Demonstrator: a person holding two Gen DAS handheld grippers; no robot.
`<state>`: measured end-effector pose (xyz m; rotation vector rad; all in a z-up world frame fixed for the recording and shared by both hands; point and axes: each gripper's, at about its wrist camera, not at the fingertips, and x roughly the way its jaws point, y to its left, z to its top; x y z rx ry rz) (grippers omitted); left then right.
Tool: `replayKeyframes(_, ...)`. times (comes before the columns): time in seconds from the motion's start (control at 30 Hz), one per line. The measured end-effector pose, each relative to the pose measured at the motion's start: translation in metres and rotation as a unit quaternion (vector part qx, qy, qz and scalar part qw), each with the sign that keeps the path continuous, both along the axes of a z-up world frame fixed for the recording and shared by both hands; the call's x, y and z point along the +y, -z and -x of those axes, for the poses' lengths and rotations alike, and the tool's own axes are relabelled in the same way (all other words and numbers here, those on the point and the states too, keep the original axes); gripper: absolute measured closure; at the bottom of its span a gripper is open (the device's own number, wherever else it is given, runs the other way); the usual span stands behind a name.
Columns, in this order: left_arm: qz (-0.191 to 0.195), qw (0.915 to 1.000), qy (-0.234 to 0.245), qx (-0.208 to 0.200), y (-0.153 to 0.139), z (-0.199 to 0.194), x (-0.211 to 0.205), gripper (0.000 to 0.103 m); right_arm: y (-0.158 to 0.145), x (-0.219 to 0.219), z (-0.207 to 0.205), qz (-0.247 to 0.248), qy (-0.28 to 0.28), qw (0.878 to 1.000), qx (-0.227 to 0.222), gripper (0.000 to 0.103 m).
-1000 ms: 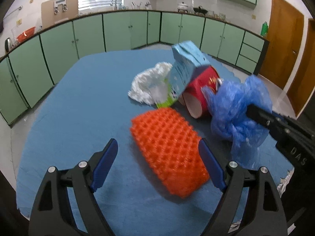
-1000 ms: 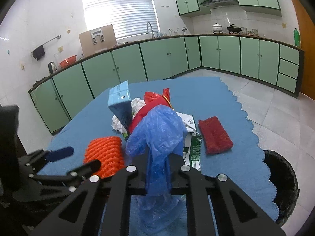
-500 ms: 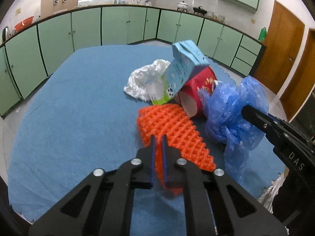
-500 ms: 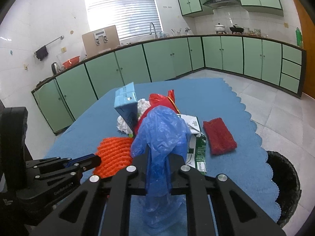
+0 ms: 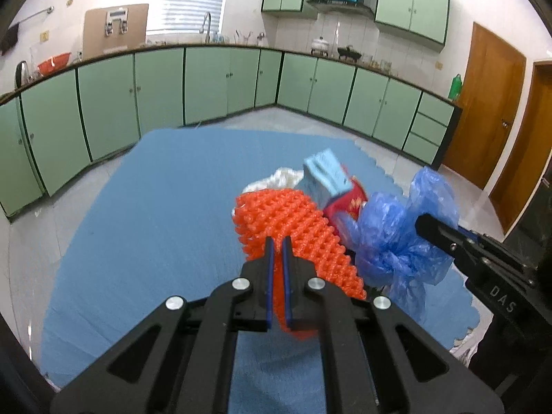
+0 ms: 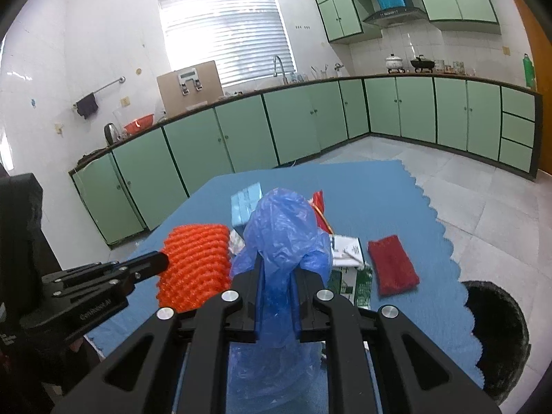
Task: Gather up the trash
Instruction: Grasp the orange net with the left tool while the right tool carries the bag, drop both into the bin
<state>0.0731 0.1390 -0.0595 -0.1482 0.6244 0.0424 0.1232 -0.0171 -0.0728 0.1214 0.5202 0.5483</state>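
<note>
Both grippers are loaded, and nothing visible has gone into a bin yet. The left gripper (image 5: pixel 277 241) has its jaws pinched nearly together on the near end of the orange foam net (image 5: pixel 296 234), which sticks out ahead of the fingers and looks to be clear of the blue cloth (image 5: pixel 155 224). The right gripper (image 6: pixel 277 269) is clamped on a bunched blue plastic bag (image 6: pixel 283 231); the bag bulges above the fingers and trails down below them.

So two pieces are in hand — the rest is still on the cloth. Just beyond the left gripper's fingertips, partly hidden by the net, sit a light blue carton (image 5: pixel 326 172), a red snack packet (image 5: pixel 345 203) and a crumpled white bag (image 5: pixel 276 179), all bunched together. Ahead of the right gripper and slightly to its right lie a flattened white-and-green carton (image 6: pixel 348 258) and, beside that, a red net sleeve (image 6: pixel 391 264).

A dark round bin (image 6: pixel 496 338) stands off the cloth's edge, low to the right of the right gripper — the likely drop point. By my reading the task is in its early part: carry these two over, release them, then come back for at least five more items.
</note>
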Motion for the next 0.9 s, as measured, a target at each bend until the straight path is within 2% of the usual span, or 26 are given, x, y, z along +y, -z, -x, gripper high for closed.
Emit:
replayKeyframes(0.43,0.003,0.9978,0.018,-0.064,-0.050,0.014,-0.016,0.100,-0.050,-0.025,0.010,-0.020,0.017,0.998,-0.053,0.090)
replayKeyframes(0.6,0.008,0.9954,0.043,-0.086,-0.066,0.013,-0.031,0.100,-0.064,-0.050,0.009,-0.021,0.047,0.996,-0.068,0.090)
replayKeyframes(0.9,0.014,0.9898,0.104,-0.096,-0.072,-0.007,-0.079,0.100,-0.075,-0.102,0.006,-0.027,0.102,0.992,-0.074,0.090)
